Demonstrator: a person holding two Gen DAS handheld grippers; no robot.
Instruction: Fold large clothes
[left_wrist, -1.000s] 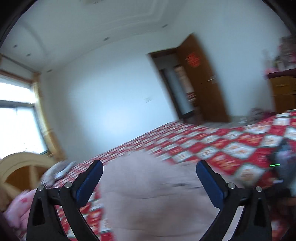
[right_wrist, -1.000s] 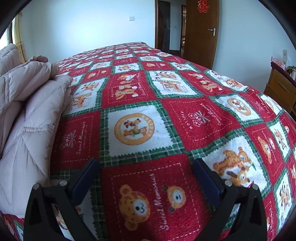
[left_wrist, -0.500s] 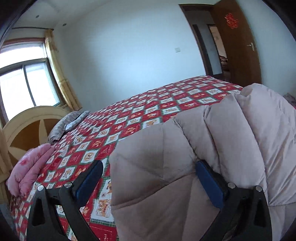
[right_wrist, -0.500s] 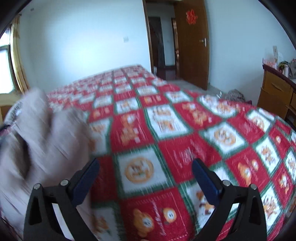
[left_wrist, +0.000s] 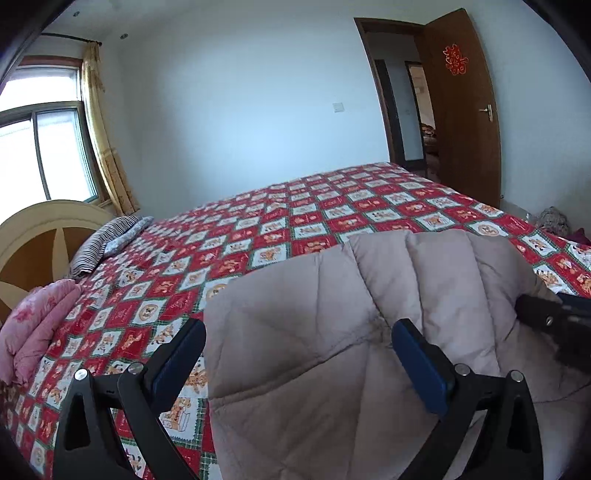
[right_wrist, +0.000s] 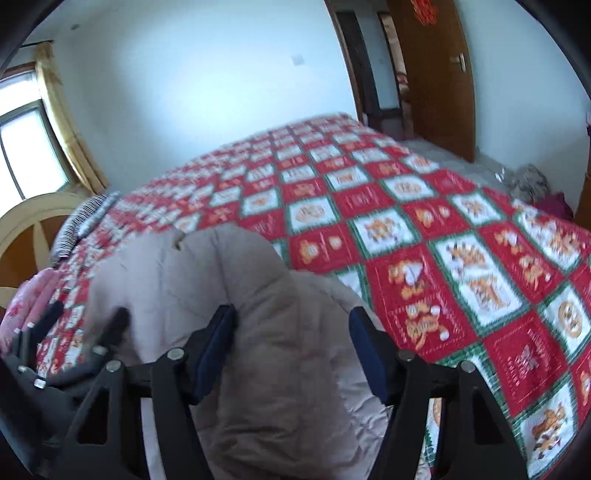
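Lengthwise toward the door, the quilted coat (left_wrist: 332, 350) lies between both grippers' spread fingers (left_wrist: 417, 363).

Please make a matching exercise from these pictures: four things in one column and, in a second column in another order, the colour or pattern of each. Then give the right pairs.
Things:
1. quilted coat
2. bedspread
3. pillow by the headboard
4. door

Colours or patterns:
A. brown wood with a red paper ornament
B. black and white stripes
C. pale beige-pink
D. red and white squares with green borders

Right pairs: 1-C, 2-D, 3-B, 4-A
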